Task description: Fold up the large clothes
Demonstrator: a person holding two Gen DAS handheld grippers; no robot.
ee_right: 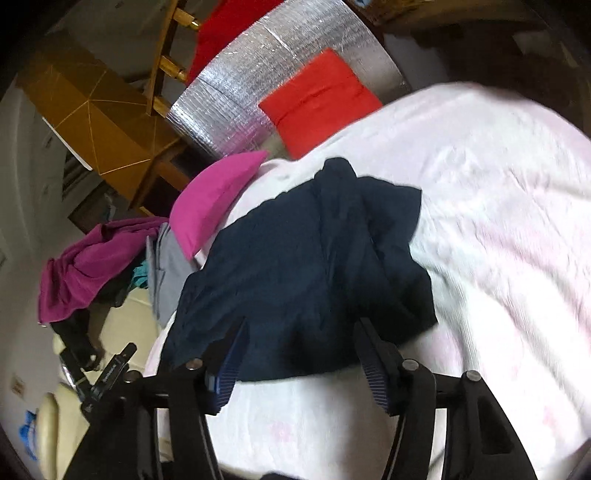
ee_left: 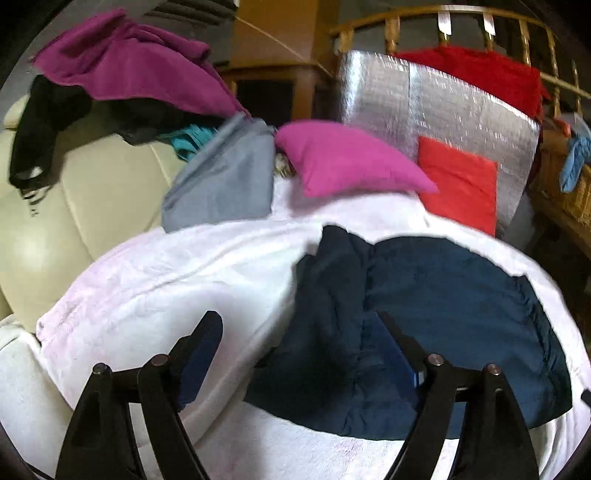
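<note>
1. Left wrist view: the left gripper point(ee_left: 299, 354) hangs with its jaws spread wide and nothing between the pads, above a white blanket point(ee_left: 155, 280).
2. Just past the fingers lies the navy garment point(ee_left: 424, 325), folded into a broad dark patch on the blanket, its right edge gathered.
3. Right wrist view: the right gripper point(ee_right: 301, 354) is also open and empty, its ribbed blue pads over the near edge of the garment point(ee_right: 306, 266) without touching it.
4. Beyond the garment sit a pink cushion point(ee_left: 347, 158) and a grey cloth point(ee_left: 225, 181), side by side.
5. Further back a red cushion point(ee_left: 461, 181) leans on a silver foil panel point(ee_left: 388, 103).
6. On the left, a magenta cloth point(ee_left: 125, 62) and black clothes point(ee_left: 40, 122) lie heaped on a cream sofa point(ee_left: 92, 199).
7. Farthest back is a wooden railing point(ee_left: 443, 18).
</note>
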